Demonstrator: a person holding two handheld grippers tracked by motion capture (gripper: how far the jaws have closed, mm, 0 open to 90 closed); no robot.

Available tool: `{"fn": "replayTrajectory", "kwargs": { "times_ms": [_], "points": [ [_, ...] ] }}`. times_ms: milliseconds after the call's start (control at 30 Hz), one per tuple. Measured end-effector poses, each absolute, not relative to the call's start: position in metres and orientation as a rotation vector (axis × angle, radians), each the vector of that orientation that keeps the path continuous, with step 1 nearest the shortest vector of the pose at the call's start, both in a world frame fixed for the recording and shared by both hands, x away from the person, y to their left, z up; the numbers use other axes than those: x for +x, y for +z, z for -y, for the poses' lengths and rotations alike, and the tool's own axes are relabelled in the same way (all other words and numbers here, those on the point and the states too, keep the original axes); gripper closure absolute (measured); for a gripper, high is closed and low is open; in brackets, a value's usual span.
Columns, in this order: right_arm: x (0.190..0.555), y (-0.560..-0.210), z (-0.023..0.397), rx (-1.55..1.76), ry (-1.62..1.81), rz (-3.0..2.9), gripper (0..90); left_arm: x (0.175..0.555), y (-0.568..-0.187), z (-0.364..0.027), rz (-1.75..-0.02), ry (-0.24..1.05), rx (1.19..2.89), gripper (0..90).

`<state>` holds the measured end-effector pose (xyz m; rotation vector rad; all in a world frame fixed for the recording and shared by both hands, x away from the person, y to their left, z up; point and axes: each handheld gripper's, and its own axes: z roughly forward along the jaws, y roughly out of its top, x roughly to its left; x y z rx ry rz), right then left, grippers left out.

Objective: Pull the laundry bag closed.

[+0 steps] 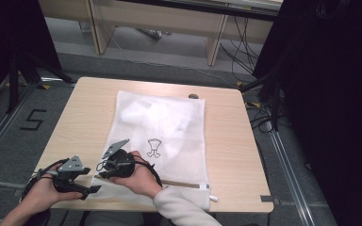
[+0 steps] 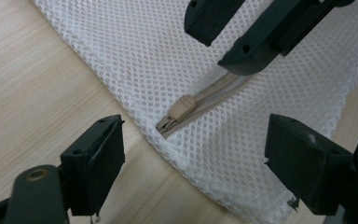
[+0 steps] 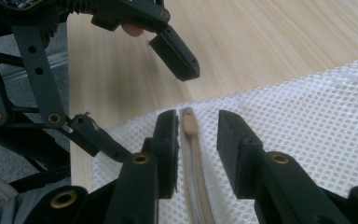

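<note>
A white mesh bag (image 1: 160, 127) lies flat on the wooden table (image 1: 226, 141), with its beige zipper (image 3: 196, 186) running along the near edge. The zipper pull (image 2: 182, 108) sits at the bag's near left corner. My left gripper (image 2: 198, 158) is open, its jaws wide on either side of that corner, one over bare wood and one over mesh. My right gripper (image 3: 196, 123) points at the same corner from the other side. It is open, with its jaws straddling the zipper just behind the pull (image 3: 189, 123) and a gap on each side. In the high view, the left gripper (image 1: 93, 189) and right gripper (image 1: 100, 173) nearly meet.
A small dark object (image 1: 193, 96) lies on the table at the bag's far edge. A white tag (image 1: 213, 197) sticks out at the bag's near right corner. Black curtains and cables flank the table, and pale furniture stands beyond it.
</note>
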<state>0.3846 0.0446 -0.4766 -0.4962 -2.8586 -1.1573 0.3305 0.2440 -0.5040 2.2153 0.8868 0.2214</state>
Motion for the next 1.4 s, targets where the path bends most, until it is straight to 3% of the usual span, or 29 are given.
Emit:
{"fn": "replayTrajectory", "kwargs": {
  "times_ms": [1400],
  "points": [
    [0.396, -0.499, -0.071, -0.513, -1.001, 2.856, 71.8, 0.331, -0.505, -0.244, -0.871, 0.212, 2.241, 19.1]
  ]
}}
